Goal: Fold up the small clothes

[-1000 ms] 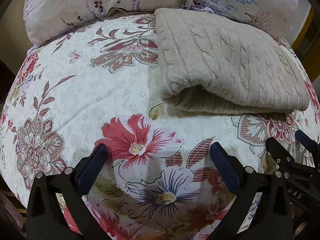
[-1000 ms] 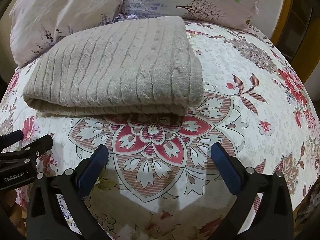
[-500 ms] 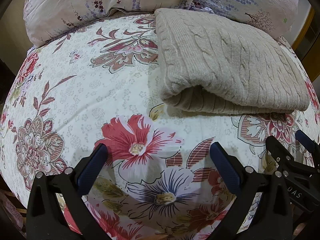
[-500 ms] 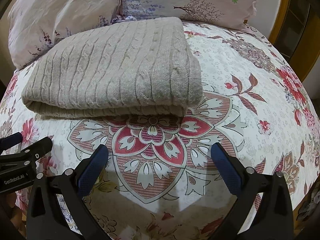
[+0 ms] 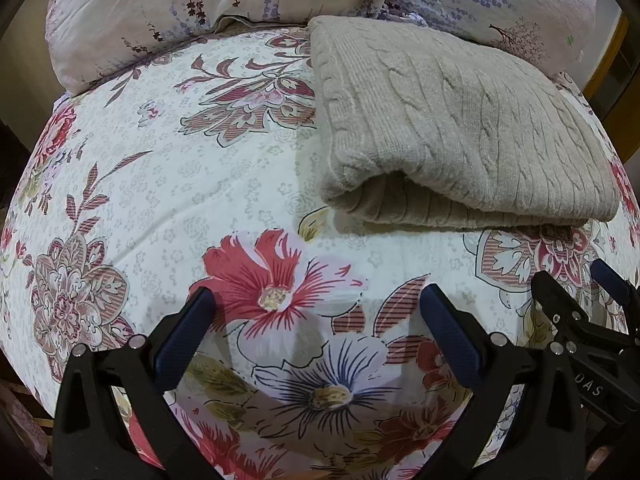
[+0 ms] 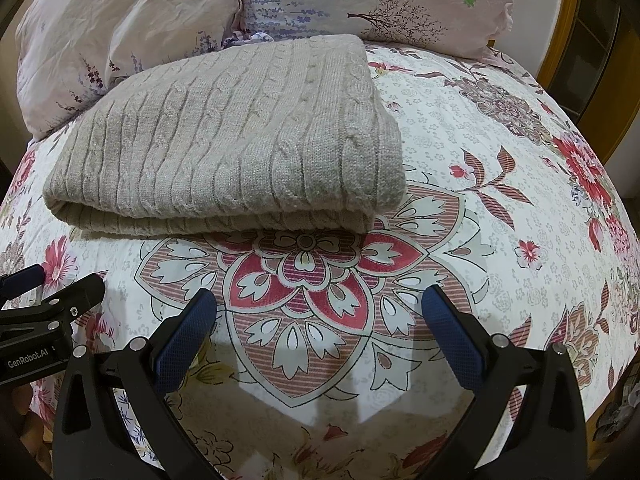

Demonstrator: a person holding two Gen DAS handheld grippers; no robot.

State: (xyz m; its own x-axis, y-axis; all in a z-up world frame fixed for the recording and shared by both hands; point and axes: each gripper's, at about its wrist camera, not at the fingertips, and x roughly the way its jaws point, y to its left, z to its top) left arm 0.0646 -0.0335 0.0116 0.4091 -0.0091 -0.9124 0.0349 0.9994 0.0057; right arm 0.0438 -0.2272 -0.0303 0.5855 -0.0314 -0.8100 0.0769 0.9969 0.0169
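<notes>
Beige knitted sweater [image 5: 452, 128] folded on flowered bed [image 5: 208, 184], near pillows [image 6: 160, 20]; left gripper [image 5: 316, 308] and right gripper [image 6: 320, 308] jaws spread, empty.

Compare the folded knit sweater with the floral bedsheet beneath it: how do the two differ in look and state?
The sweater is plain beige; the bedsheet is white with red and pink flowers. The sweater has a thick cable-knit texture; the bedsheet is thin, smooth fabric. The sweater is folded into a stacked bundle; the bedsheet lies spread flat. Both are soft textiles, touched by neither gripper.
</notes>
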